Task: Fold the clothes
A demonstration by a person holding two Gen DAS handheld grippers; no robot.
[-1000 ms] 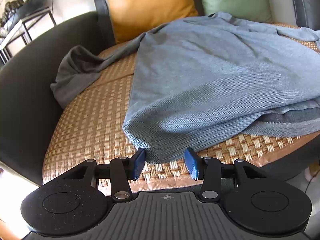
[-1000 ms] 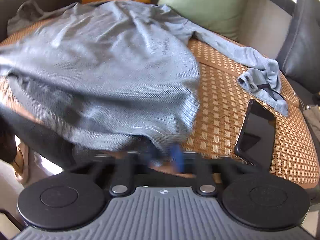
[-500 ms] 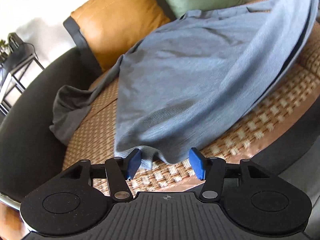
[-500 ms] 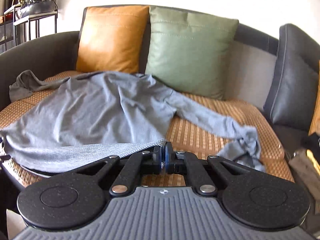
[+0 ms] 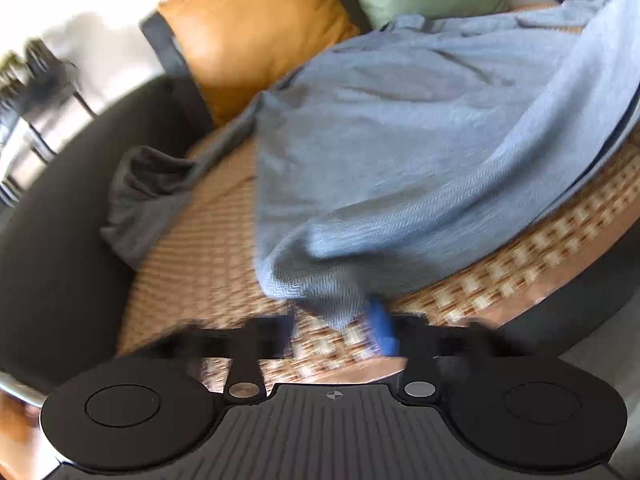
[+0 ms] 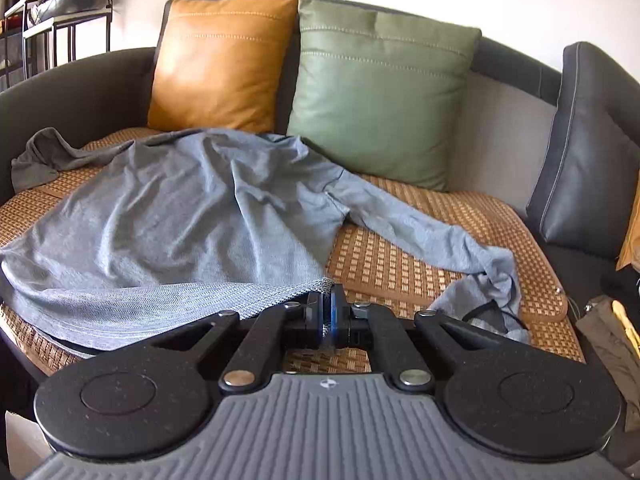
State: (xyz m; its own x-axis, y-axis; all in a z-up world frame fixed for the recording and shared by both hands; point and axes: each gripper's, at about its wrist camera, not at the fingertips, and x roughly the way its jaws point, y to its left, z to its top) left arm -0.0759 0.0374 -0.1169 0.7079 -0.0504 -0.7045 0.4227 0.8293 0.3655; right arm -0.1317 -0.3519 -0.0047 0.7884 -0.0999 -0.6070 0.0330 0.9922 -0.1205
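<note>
Your left tongs, low in the blurred left wrist view, are closing with the near hem corner of the grey-blue shirt between their fingers. The shirt lies spread over the woven sofa mat across mid-frame. Your right tongs, bottom centre, are clamped on its other hem corner.

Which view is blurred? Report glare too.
Left wrist view: motion-blurred, left claw and woven mat smeared, wall blown out white. Right wrist view: sharp, sweater weave crisp at the right claw; sun patch on the orange cushion; fisheye bows the sofa back.
</note>
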